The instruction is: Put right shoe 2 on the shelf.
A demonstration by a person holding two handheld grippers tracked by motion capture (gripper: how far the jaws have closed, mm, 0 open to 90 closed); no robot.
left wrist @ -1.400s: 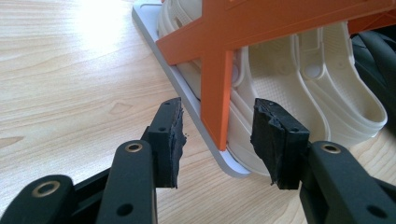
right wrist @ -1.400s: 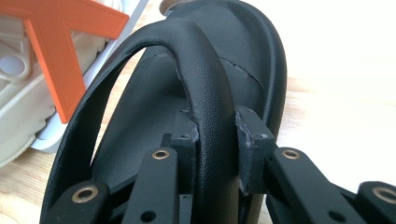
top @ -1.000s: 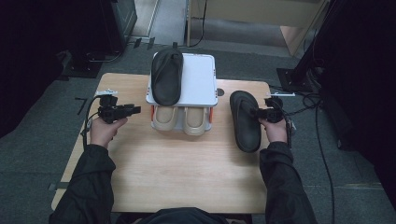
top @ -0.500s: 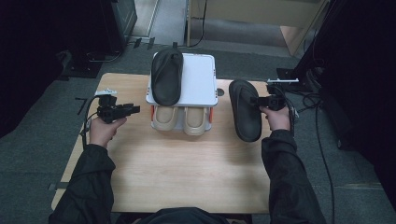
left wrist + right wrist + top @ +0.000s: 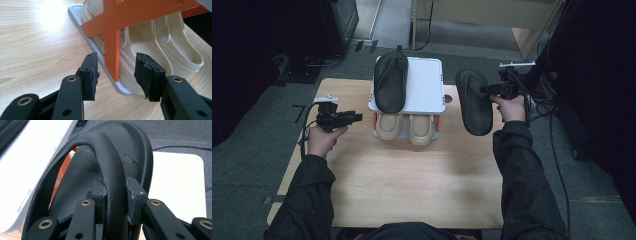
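My right gripper [image 5: 486,90] [image 5: 115,192] is shut on the strap of a black slipper [image 5: 473,101] [image 5: 110,170], which hangs in the air to the right of the shoe rack [image 5: 424,85]. A second black slipper [image 5: 391,81] lies on the rack's white top shelf. Two cream slippers [image 5: 406,126] [image 5: 160,47] sit on the lower shelf behind an orange cross brace [image 5: 117,22]. At the left, my left gripper [image 5: 358,117] [image 5: 116,73] is open, level above the table, with its jaws pointed at the rack's near corner and touching nothing.
The wooden table [image 5: 412,180] has bare room in front of the rack. Dark floor, cables [image 5: 557,150] and furniture lie around it. The person's sleeves [image 5: 522,175] come in from the bottom edge.
My right gripper has lifted the black slipper off the table and carried it up and away. The left gripper has stayed where it was.
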